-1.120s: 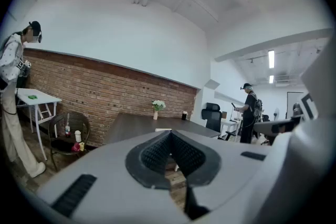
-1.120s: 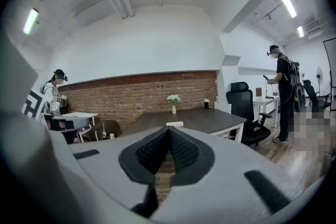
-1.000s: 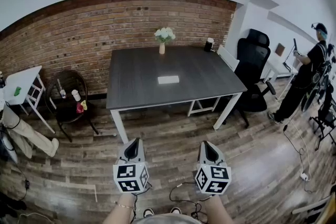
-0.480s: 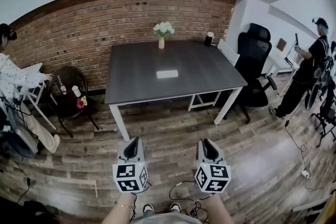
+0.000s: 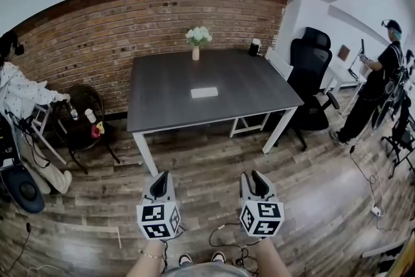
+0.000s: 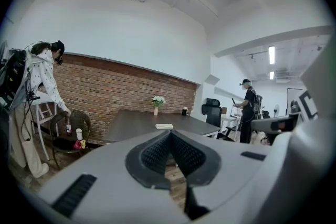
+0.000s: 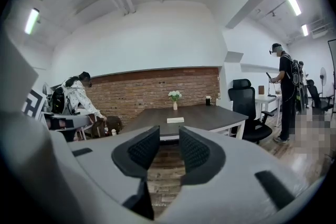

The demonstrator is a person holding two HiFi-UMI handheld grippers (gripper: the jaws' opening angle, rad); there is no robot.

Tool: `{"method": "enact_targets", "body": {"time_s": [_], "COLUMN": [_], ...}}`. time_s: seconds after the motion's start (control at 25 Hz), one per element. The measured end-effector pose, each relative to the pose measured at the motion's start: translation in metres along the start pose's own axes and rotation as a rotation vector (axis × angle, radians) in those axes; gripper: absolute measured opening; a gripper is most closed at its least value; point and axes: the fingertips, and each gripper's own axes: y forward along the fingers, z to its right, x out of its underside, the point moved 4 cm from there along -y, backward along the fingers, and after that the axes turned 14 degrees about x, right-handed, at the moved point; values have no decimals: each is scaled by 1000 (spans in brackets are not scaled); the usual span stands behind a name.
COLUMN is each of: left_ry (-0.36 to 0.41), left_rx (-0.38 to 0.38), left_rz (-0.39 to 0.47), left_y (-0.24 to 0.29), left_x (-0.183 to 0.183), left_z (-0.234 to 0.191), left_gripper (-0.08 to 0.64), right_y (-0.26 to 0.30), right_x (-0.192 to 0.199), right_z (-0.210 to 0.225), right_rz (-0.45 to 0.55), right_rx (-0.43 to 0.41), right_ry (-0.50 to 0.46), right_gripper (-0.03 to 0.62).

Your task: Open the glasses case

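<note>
The only print that can be made out is the black-and-white square pattern on the marker cubes point(image 5: 159, 220) of the two grippers; it has no letters. A small dark cup point(image 5: 254, 47) stands on the far right corner of the worktop point(image 5: 168, 94), and what is on its label is too small to read.

The glasses case point(image 5: 204, 93), white, flat and closed, lies near the middle of the worktop. A vase with white flowers point(image 5: 196, 42) stands at the far edge of the worktop.

The left gripper point(image 5: 161, 178) and the right gripper point(image 5: 255, 178) are both held well in front of the worktop, above the floor. The left gripper is clenched, with its jaws touching and nothing in them. The jaws of the right gripper are opening, with only air between them.

The head view shows the wooden floor point(image 5: 214, 159) and the cables point(image 5: 224, 230) in front of the worktop. The gripper views show instead the white ceiling with its lamps point(image 7: 31, 21).

A brick wall point(image 5: 97, 29) runs behind the worktop. A black office chair point(image 5: 311, 74) stands just beside its right side. One person point(image 5: 19, 94) bends over to the left of the worktop, near a round chair point(image 5: 81, 120), and another person point(image 5: 376, 87) stands well to its right.
</note>
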Motion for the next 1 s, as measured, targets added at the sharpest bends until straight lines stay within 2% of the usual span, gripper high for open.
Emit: {"method": "enact_targets", "body": {"time_s": [0.24, 0.48, 0.72, 1.0], "left_ry": [31, -9, -1, 18], "left_rx": [27, 19, -1, -38], "left_rz": [-2, -36, -56, -45], "left_y": [-1, 22, 71, 141], "left_x": [-7, 4, 5, -21], "left_z": [-36, -60, -74, -77], "left_gripper": [-5, -5, -5, -5], "right_y": [11, 35, 95, 175], "right_x": [1, 10, 5, -27], "right_z": [-22, -25, -5, 14], "right_rz": [-2, -46, -57, -43], "right_rx": [46, 69, 81, 23], "right_ry": [24, 35, 63, 63], "right_gripper": [107, 100, 94, 94]}}
